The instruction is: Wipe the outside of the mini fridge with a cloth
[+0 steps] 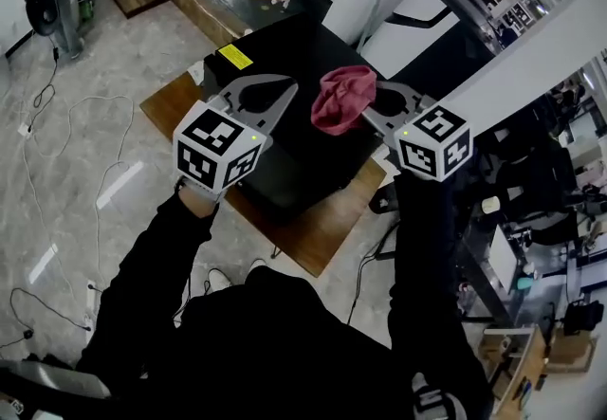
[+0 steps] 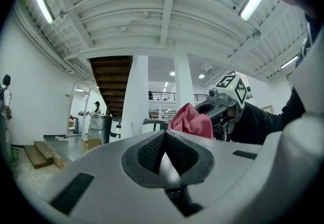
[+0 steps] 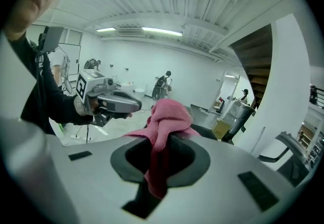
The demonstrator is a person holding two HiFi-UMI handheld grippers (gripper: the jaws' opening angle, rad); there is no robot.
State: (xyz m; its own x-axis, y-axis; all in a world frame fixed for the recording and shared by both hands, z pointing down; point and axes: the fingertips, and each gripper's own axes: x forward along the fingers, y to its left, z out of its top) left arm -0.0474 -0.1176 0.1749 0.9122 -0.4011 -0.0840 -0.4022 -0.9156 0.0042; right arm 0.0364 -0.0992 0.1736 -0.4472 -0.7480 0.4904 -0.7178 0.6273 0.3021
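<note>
Between the right gripper's (image 3: 160, 143) jaws sits the pink cloth (image 3: 167, 113), clamped tight. A strip of it runs down through the pads, and the rest is bunched up in a lump over the tips. From the head view that bundle pokes out ahead of the right gripper (image 1: 368, 111), over the top of the black mini fridge (image 1: 313, 162). Whether the cloth touches the top, the view from above does not settle.

Over to the left gripper (image 2: 163, 138): its jaws are pressed together with nothing between them. It hovers just beside the cloth (image 1: 341, 98), tips pointing across the fridge top toward the right gripper, and the two tools are close but apart. From the left gripper's own view the cloth (image 2: 192, 121) shows just past its closed tips, with the right gripper (image 2: 223, 102) behind it.

Beneath both tools the fridge stands on a wooden board (image 1: 313, 243), with a yellow label (image 1: 234, 56) at the far corner on the left gripper's (image 1: 287, 86) side.
</note>
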